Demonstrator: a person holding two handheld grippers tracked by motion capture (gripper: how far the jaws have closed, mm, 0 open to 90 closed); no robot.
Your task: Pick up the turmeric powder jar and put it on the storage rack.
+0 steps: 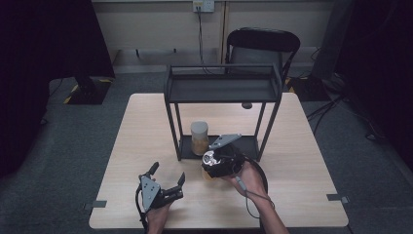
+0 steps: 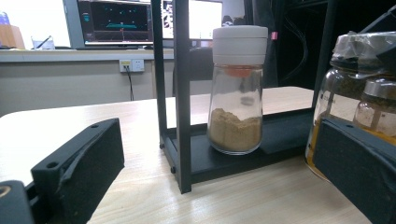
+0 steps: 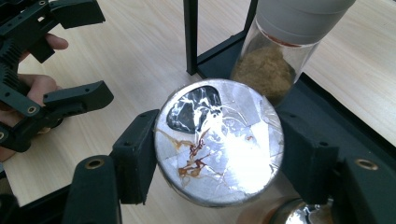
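Note:
My right gripper point(image 1: 217, 165) is shut on a foil-topped glass jar point(image 3: 218, 140) with brownish contents, just in front of the black rack's lower shelf point(image 1: 248, 144). Its pads point(image 3: 137, 154) press the jar on both sides. Another small jar point(image 3: 299, 215) sits right beside it, partly hidden. A glass shaker with a white cap and tan powder point(image 1: 199, 138) stands upright on the lower shelf. My left gripper point(image 1: 168, 174) rests open near the table's front edge, to the left of the held jar, with nothing between its pads point(image 2: 81, 165).
The black two-tier rack point(image 1: 223, 87) stands mid-table, its upper shelf bare. One rack post point(image 2: 182, 93) rises just left of the shaker. A black chair point(image 1: 263, 46) is behind the wooden table point(image 1: 146, 126). Cables trail from both grippers.

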